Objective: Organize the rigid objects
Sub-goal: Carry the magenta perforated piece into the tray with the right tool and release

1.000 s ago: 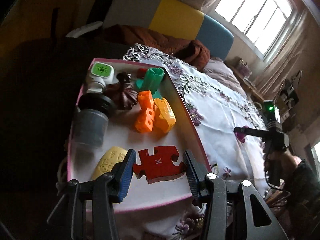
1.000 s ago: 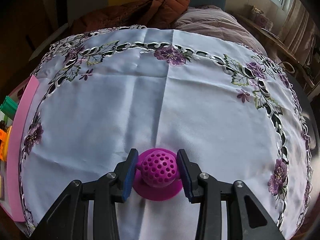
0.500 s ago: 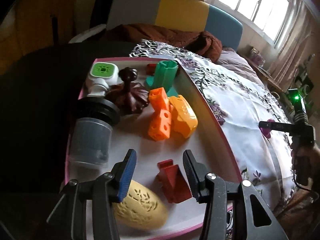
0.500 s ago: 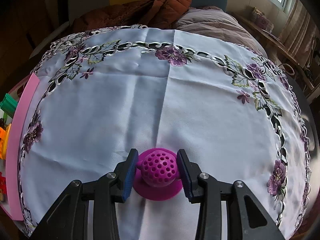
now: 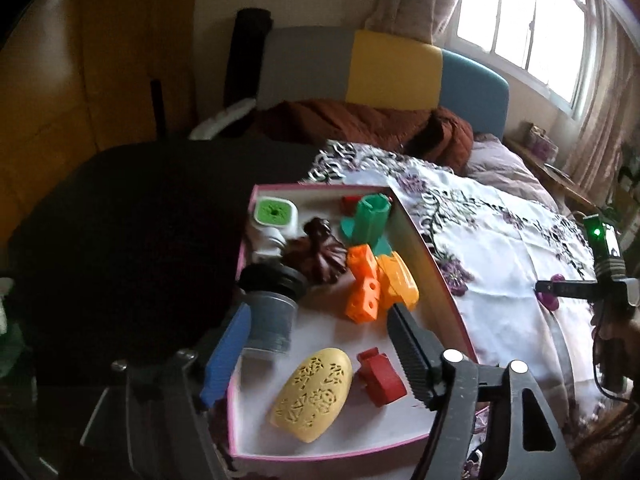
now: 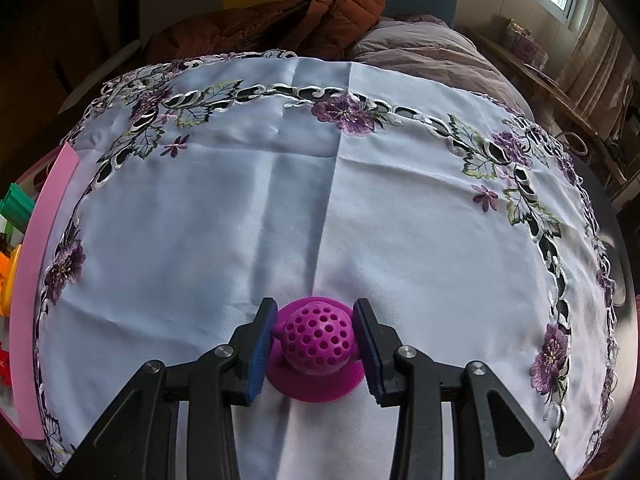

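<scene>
A pink-rimmed tray [image 5: 440, 276] holds several toys: a red puzzle piece [image 5: 380, 376], a yellow patterned oval [image 5: 312, 394], orange blocks [image 5: 364, 284], a green piece [image 5: 370, 220], a brown lid [image 5: 320, 254] and a grey jar [image 5: 270, 312]. My left gripper [image 5: 320, 344] is open and empty above the tray's near end. My right gripper [image 6: 316, 336] closes around a magenta perforated ball on a disc [image 6: 316, 344] that rests on the white cloth; its pads [image 6: 264, 340] touch the ball's sides. The right gripper also shows in the left wrist view [image 5: 560, 288].
The white embroidered tablecloth [image 6: 320, 200] covers a round table. The tray's pink wall [image 6: 40, 264] stands at the cloth's left edge. A brown jacket [image 6: 280, 24] and a chair lie behind the table. A dark surface [image 5: 120, 240] lies left of the tray.
My left gripper let go of the red puzzle piece, which now lies in the tray beside the yellow oval, and pulled back and up. My right gripper stayed around the magenta ball.
</scene>
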